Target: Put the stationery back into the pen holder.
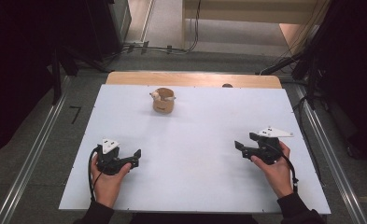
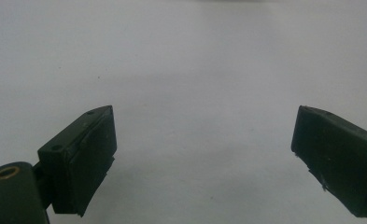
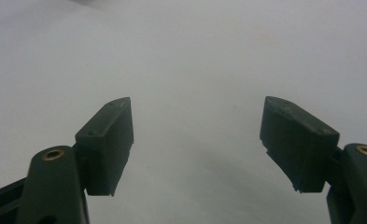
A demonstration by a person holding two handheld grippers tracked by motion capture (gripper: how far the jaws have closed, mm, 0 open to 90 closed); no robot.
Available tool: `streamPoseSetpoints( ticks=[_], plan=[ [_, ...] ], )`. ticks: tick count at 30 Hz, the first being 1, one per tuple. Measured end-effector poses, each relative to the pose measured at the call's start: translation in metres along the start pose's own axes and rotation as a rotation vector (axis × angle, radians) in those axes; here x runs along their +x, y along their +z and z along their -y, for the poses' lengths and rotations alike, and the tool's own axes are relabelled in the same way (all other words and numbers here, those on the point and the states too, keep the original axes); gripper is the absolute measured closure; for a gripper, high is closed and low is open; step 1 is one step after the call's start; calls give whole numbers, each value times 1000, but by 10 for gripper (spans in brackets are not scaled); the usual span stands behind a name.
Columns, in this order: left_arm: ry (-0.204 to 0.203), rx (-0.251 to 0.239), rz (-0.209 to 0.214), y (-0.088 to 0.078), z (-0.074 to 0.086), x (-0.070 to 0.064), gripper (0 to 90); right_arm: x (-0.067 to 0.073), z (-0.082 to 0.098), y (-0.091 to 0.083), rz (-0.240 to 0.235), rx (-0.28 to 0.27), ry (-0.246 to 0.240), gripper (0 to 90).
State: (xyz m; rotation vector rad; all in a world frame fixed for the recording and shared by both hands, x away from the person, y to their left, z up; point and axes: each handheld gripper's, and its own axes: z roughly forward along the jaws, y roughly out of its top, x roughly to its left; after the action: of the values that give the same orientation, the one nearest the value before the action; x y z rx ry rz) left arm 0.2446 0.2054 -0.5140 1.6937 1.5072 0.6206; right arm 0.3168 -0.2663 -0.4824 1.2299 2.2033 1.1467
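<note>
- The left gripper [image 1: 135, 156] rests low over the near-left part of the white counter [image 1: 195, 154], held in the person's left hand [image 1: 107, 179]; its fingers [image 2: 85, 158] stand wide apart with only bare surface between them, which reads as a ready pose rather than a grasp.
- The right gripper [image 1: 239, 147] mirrors it at the near-right, held in the right hand [image 1: 275, 170], and its fingers [image 3: 109, 142] are likewise spread with nothing between them.
- Both grippers point inward toward the middle of the counter, well apart from each other, probably so that either one can set off toward the work without crossing the other.
- The small round wooden pot [image 1: 164, 100] stands upright toward the far edge of the counter, a little left of centre and well apart from both grippers.
- A pale, lumpy thing [image 1: 156, 95] sits at the pot's rim on its left side; what it is is too small to tell.
- Judging by the layout, the pot is placed centrally so both hands can reach it, with the left gripper having the slightly shorter path.
- The next move would call for a forward reach across open surface; nothing stands in the way.
</note>
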Motion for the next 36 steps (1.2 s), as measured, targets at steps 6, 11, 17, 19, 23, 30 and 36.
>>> streamPoseSetpoints(
  ticks=[6,11,17,19,23,30,36],
  plan=[
    [-1,0,-5,0,0,1,73,-9,10,-14,20,-4,15,240],
    [-2,-3,-8,0,0,1,73,-18,19,-26,40,-4,20,240],
    [-14,-13,-14,0,0,1,73,-26,30,-37,54,3,31,239],
    [-17,-15,-15,-1,0,2,73,-28,34,-42,55,1,35,239],
    [-28,-21,-12,-1,1,4,74,-29,41,-47,65,9,36,239],
    [-27,-22,-12,-1,1,2,74,-34,51,-59,85,19,32,235],
    [-13,-11,-4,-1,1,-2,89,-41,60,-70,99,16,41,235]
  ],
)
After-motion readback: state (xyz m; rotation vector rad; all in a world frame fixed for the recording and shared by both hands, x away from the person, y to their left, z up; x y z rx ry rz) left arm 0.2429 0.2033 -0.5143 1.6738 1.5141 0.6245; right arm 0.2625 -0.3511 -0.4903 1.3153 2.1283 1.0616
